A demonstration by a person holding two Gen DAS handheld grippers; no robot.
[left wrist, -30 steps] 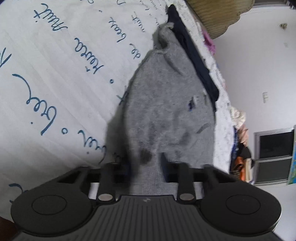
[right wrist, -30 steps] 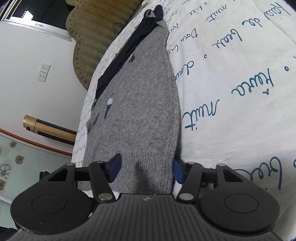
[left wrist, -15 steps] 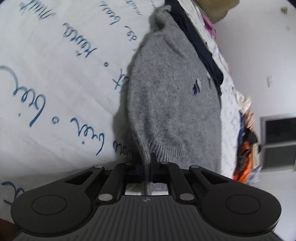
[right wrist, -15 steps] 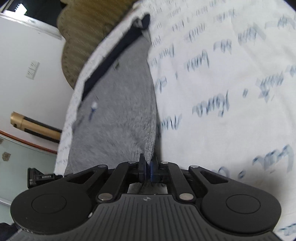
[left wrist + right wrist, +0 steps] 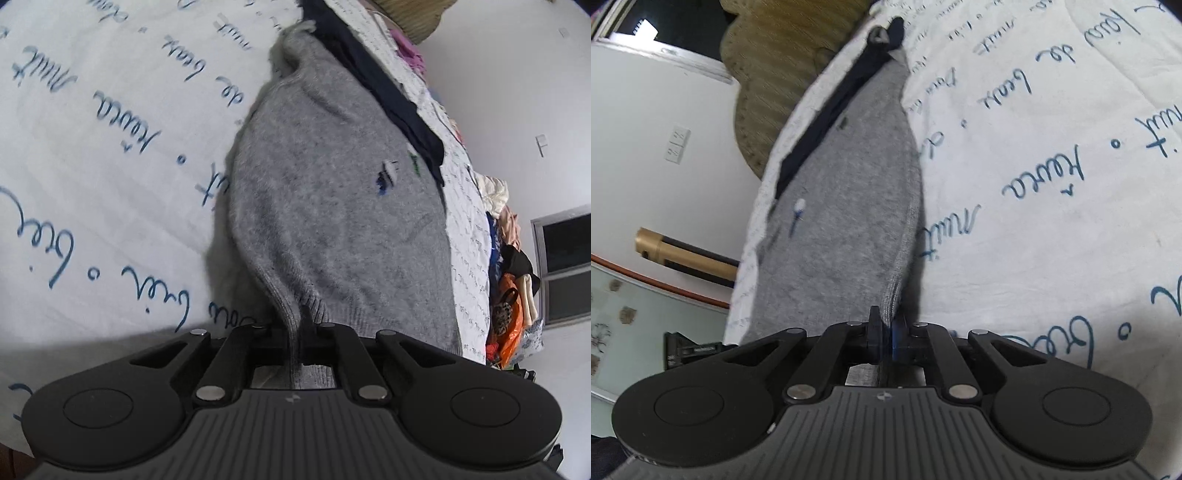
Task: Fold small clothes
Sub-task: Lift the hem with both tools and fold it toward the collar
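A small grey knit sweater (image 5: 332, 206) with a navy collar band and a small embroidered bird lies on a white bedsheet with blue script (image 5: 110, 147). My left gripper (image 5: 297, 332) is shut on the ribbed hem at one corner and lifts it a little off the sheet. The sweater also shows in the right wrist view (image 5: 849, 229). My right gripper (image 5: 886, 330) is shut on the hem at the other corner, also raised slightly. The rest of the sweater lies stretched away from both grippers.
A tan headboard (image 5: 783, 74) stands beyond the far end of the bed. A pile of clothes and bags (image 5: 509, 280) sits past the bed's edge by a window. A gold-and-black tube (image 5: 683, 254) shows beside the bed. White sheet (image 5: 1052, 184) spreads beside the sweater.
Both grippers closed on the sweater's hem: the jaws stood open around it a second ago. Since then both have lifted the hem slightly off the sheet.
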